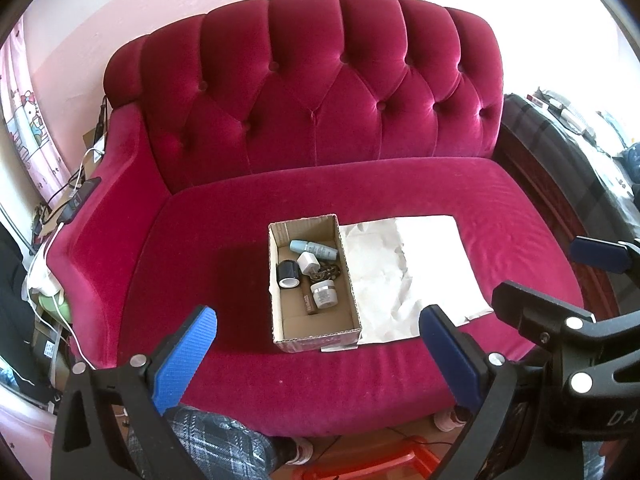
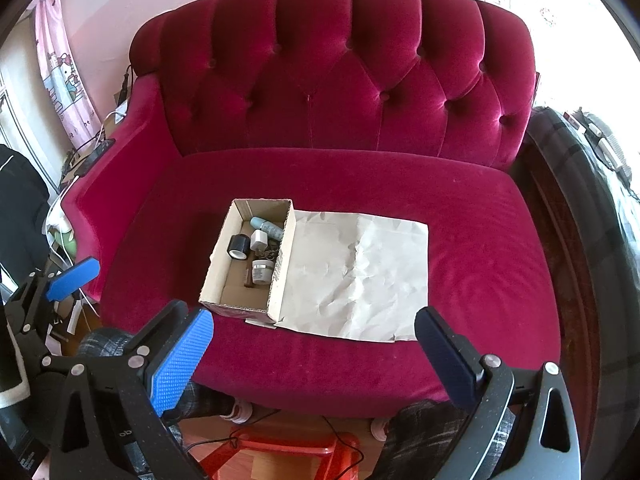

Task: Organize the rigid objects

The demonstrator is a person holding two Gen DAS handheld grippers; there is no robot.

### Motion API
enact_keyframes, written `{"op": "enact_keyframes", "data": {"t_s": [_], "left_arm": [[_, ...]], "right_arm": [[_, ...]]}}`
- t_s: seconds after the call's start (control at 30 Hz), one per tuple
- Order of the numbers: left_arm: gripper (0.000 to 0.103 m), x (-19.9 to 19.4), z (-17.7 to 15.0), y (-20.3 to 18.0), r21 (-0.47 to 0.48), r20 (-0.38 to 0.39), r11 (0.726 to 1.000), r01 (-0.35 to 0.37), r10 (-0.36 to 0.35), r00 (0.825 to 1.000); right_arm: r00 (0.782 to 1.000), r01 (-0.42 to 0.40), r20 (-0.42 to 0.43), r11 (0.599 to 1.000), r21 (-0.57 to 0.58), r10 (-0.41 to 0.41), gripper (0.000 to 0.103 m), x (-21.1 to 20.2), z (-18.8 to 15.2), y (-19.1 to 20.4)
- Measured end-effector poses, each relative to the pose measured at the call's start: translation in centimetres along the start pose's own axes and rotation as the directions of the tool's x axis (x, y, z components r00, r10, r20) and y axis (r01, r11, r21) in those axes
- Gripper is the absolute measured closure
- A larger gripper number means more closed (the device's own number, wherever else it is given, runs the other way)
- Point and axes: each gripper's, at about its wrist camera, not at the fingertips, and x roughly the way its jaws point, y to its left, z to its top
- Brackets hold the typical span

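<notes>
An open cardboard box [image 1: 280,320] [image 2: 216,280] sits on the red sofa seat. It holds a pale blue bottle [image 1: 314,249] [image 2: 267,227], a white charger plug [image 1: 308,263] [image 2: 259,239], a black tape roll [image 1: 289,274] [image 2: 239,247], a small white jar [image 1: 324,294] [image 2: 262,272], a brown tube [image 1: 309,304] and a dark tangle. A crumpled white paper sheet [image 1: 404,276] [image 2: 356,276] lies right of the box. My left gripper [image 1: 320,356] is open and empty, in front of the box. My right gripper [image 2: 316,360] is open and empty, before the seat's front edge.
The red tufted sofa [image 1: 320,92] [image 2: 332,68] fills both views. Cables and clutter lie left of its arm [image 1: 60,208]. A dark plaid bed [image 1: 580,152] [image 2: 580,200] stands at right. A red plastic stool [image 2: 288,456] and plaid-trousered legs [image 1: 208,444] are below.
</notes>
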Motion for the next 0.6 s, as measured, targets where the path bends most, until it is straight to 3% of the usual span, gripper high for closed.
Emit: {"op": "enact_keyframes", "data": {"t_s": [0.6], "left_arm": [[0.0,0.15,0.05,-0.01,-0.007,-0.008,1.0,0.001,-0.001,1.0]], "right_arm": [[1.0,0.012,0.002,1.0,0.002,-0.012,0.0,-0.04,-0.07,0.4]]}}
